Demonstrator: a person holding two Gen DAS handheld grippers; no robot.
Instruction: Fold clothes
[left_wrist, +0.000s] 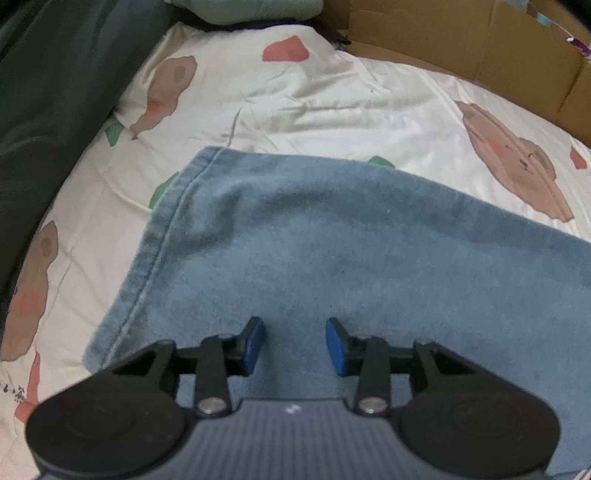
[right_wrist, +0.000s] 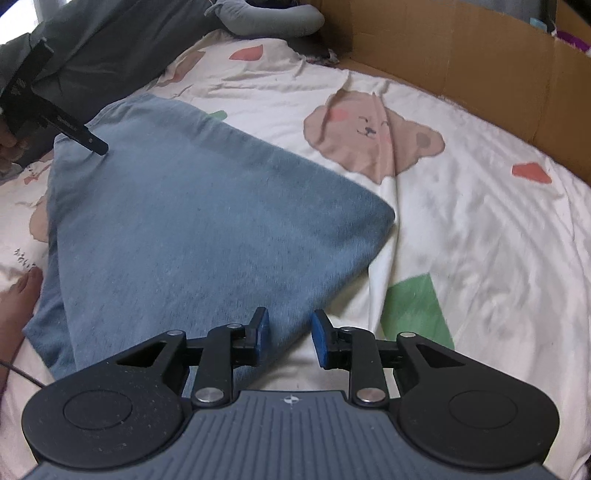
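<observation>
The left gripper (left_wrist: 295, 341) hangs over the blue garment (left_wrist: 332, 266), its blue pads (left_wrist: 255, 345) parted with a clear gap and only flat cloth showing between them; nothing is pinched. The right gripper (right_wrist: 288, 338) is likewise parted, a little narrower, with its pads (right_wrist: 263, 334) straddling the garment's (right_wrist: 177, 229) near right edge, where blue cloth meets the white sheet; the pads do not press on the fabric. In the right wrist view the left gripper (right_wrist: 94, 144) appears at the far left, a black finger tip resting at or just above the garment's far left corner; whether it touches cannot be told. The garment is folded into a rough rectangle with a stitched seam (left_wrist: 155, 258) along its left side, and it lies flat on the bedsheet (left_wrist: 314, 103), nearer the sheet's front edge than its back. The sheet is white, printed with brown bears (right_wrist: 373, 136), pink shapes and green shapes. Along the sheet's back and right edges stands a cardboard wall (right_wrist: 461, 55). At the back left corner lie dark fabric (left_wrist: 55, 92) and a grey rolled cloth (right_wrist: 269, 18). A bare foot (right_wrist: 18, 299) of the person shows at the sheet's left edge, beside the garment, with a thin dark cable (right_wrist: 22, 374) just below it.
</observation>
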